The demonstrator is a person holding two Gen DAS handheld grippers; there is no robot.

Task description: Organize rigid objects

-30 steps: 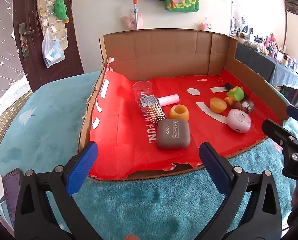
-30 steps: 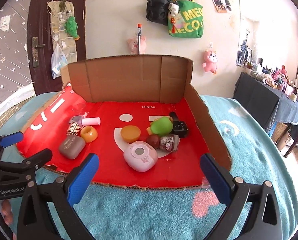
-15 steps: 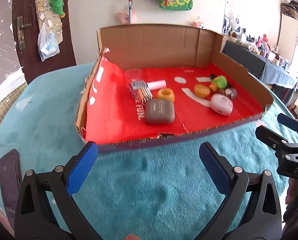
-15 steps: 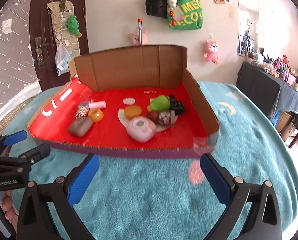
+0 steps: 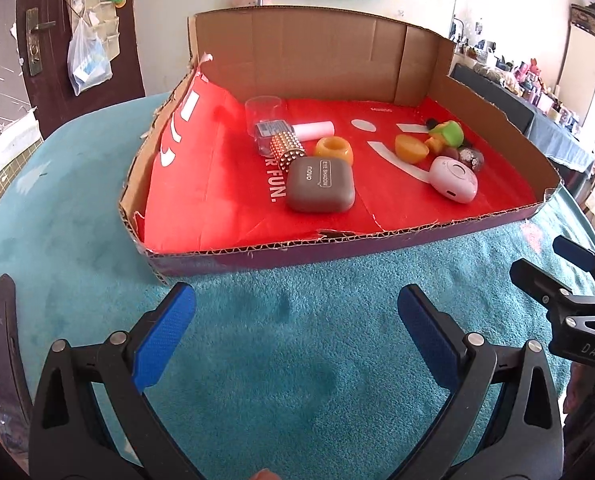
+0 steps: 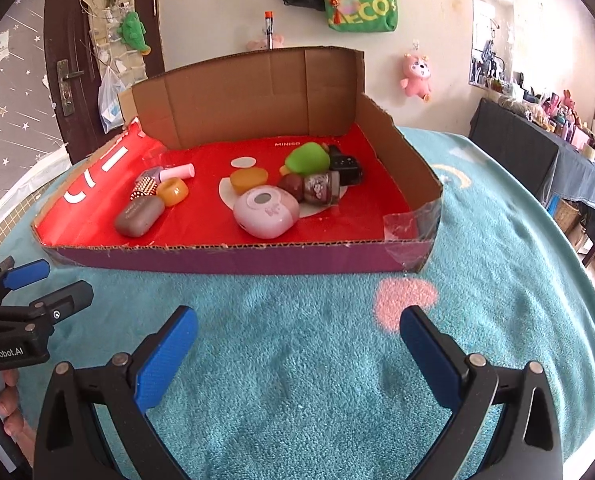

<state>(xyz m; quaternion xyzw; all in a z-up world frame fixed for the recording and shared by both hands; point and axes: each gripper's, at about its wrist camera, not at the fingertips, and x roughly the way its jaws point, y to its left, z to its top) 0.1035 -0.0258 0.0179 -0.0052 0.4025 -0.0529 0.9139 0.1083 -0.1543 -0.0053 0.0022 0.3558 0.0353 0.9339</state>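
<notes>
Left wrist view. My left gripper (image 5: 293, 320) stands wide and empty over the teal blanket (image 5: 77, 240), short of the torn front edge of the cardboard tray (image 5: 297, 246). All the objects lie on the tray's red floor in two groups, well apart. Near group: a grey eye-shadow case (image 5: 321, 186), with a studded gold cylinder (image 5: 287, 150) and an orange ring-shaped cup (image 5: 334, 150) just behind it. Behind those are a clear plastic cup (image 5: 264, 114) and a pale pink tube (image 5: 315, 130). My right gripper (image 5: 569, 268) shows at the right edge, also off the tray. I judge the grey case rigid, smooth and rounded, so it may slip; I would grasp it across its two flat sides. The clear cup looks thin-walled, so I would use light pressure at the rim.

Right wrist view. My right gripper (image 6: 297, 334) is spread wide, holding nothing, above the blanket in front of the tray's purple front wall (image 6: 233, 260). The right group is closest here: a pink rounded device (image 6: 266, 211), an orange disc (image 6: 248, 179), a green toy (image 6: 307, 158), a dark red ball (image 6: 291, 185), a small patterned jar (image 6: 321, 188) and a black block (image 6: 347, 168), several touching. I judge the pink device light and hard, and I would take it across its narrow width. Because these pieces are packed together, I would lift each one straight up.
</notes>
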